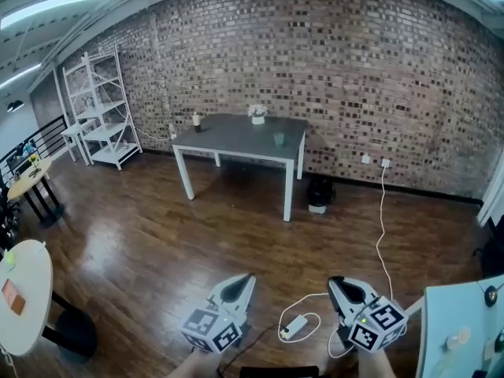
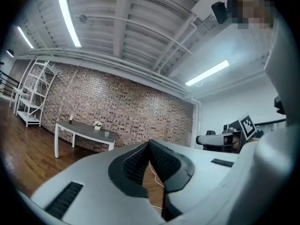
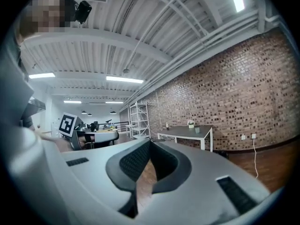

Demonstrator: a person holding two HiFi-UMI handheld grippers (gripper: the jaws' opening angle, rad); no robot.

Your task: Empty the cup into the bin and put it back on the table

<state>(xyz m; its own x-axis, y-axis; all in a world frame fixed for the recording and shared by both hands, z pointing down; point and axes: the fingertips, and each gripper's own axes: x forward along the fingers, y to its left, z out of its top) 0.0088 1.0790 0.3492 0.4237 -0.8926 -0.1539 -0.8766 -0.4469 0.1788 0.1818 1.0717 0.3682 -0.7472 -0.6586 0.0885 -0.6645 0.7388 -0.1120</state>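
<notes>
A grey bench (image 1: 236,136) stands on a dark wooden floor (image 1: 157,242) before a brick wall (image 1: 339,61). The cup (image 1: 279,138) sits near the bench's right edge, and the bin (image 1: 318,196) is on the floor beside that end. Well apart from them, the left hand-held gripper (image 1: 249,279) and right hand-held gripper (image 1: 334,282) point roughly level toward the bench, jaws together and empty.
</notes>
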